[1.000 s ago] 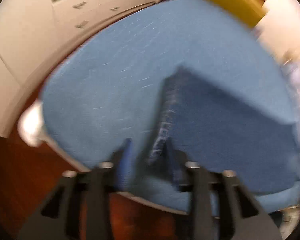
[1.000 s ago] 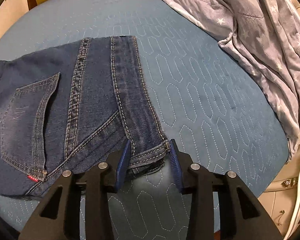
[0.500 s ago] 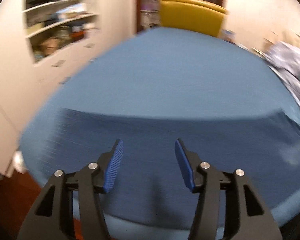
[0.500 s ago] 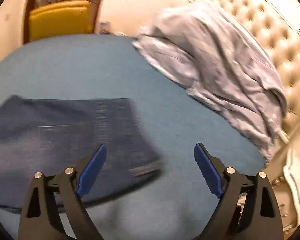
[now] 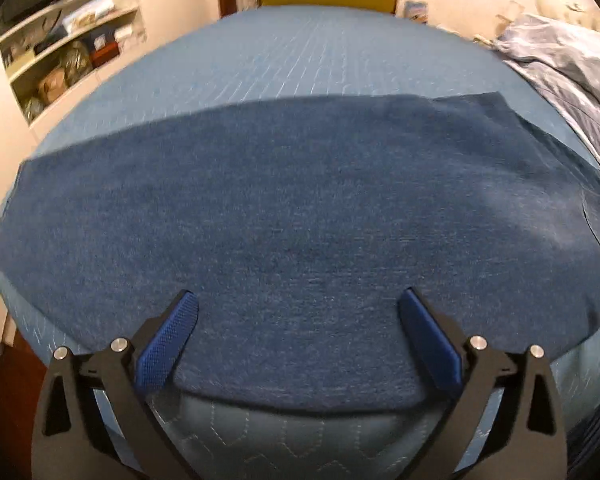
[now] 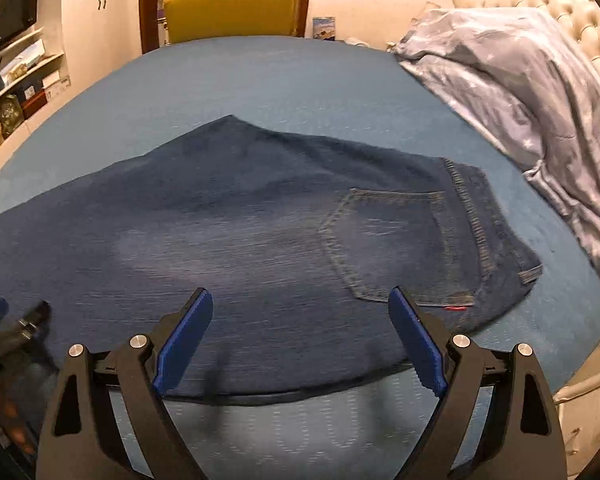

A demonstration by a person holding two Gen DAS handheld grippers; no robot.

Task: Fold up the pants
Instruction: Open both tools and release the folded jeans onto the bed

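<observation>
On the quilted blue bedspread (image 6: 260, 80), the dark blue denim pants (image 6: 280, 220) lay flat, back pocket (image 6: 392, 240) toward the crumpled grey star-print blanket (image 6: 540, 100). Left gripper (image 5: 298, 344), jaws opening, and right gripper (image 6: 300, 340), spread wide, held nothing. Stiff, heavy denim could slip from a shallow pinch, skewing the next fold.

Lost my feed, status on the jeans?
Left gripper opening, right gripper open, both empty. Jeans flat on bed. Blanket clear of them.
</observation>
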